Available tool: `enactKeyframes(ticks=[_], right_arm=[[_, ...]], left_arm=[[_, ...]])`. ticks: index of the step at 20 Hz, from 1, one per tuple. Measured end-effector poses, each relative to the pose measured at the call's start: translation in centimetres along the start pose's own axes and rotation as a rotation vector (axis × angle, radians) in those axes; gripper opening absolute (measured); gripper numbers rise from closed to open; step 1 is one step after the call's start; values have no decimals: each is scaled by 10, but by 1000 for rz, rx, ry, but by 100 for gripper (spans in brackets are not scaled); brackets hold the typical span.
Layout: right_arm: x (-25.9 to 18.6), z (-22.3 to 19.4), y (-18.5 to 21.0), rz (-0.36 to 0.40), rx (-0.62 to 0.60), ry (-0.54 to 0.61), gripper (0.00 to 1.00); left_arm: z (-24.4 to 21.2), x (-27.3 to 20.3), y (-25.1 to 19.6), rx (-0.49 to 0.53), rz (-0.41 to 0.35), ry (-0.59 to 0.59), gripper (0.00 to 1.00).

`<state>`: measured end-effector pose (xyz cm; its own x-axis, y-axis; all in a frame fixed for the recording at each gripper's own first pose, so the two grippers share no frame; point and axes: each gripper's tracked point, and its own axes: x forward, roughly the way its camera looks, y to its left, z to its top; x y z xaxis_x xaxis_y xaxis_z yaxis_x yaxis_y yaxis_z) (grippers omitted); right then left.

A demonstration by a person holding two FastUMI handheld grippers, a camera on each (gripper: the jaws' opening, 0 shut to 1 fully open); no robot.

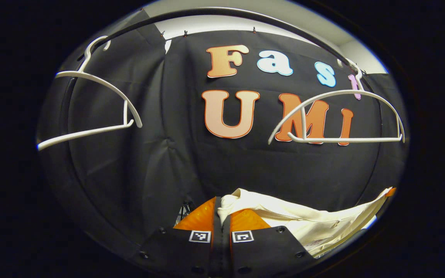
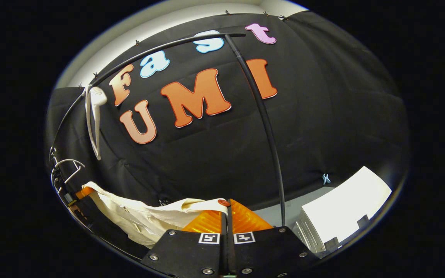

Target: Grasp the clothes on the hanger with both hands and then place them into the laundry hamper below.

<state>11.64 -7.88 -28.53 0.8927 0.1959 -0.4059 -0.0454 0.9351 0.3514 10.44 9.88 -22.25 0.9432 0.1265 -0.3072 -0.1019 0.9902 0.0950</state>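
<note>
Left tongs [image 1: 221, 210] pinched shut on one end of cream shirt [image 1: 303, 218], right tongs [image 2: 225, 210] clamped on other end, shirt [image 2: 137, 218] slung between them, off two bare white hangers [image 1: 342, 116] on black rail [image 2: 261, 116], white box [image 2: 342, 208] at right.

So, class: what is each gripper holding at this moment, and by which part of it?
Both are shut on the cream garment: the left gripper pinches one edge, the right gripper the opposite edge, beside a reddish button. It hangs between them, off the hangers.
</note>
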Motion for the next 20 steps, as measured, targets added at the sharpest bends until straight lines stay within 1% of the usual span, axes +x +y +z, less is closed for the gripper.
enactKeyframes(ticks=[2, 3, 4, 10, 12, 15, 20], right_arm=[[-6, -10, -3, -16, -7, 13, 0], [-6, -15, -4, -24, -7, 18, 0], [-10, -19, -5, -31, -5, 24, 0], [-20, -43, -9, -68, 5, 52, 0], [-21, -55, -10, -79, 7, 67, 0], [-22, -78, -10, -95, 16, 101, 0], [-21, -115, -7, -112, 35, 158, 0]], left_arm=[[-12, 0, -7, 5, -20, 22, 6], [-22, 2, -12, 12, -34, 37, 8], [-31, 2, -18, 21, -47, 51, 6], [-76, -9, -46, 47, -137, 154, 6], [-97, -13, -58, 63, -169, 184, 6], [-116, -10, -74, 88, -215, 238, 6], [-161, -17, -98, 123, -270, 332, 6]])
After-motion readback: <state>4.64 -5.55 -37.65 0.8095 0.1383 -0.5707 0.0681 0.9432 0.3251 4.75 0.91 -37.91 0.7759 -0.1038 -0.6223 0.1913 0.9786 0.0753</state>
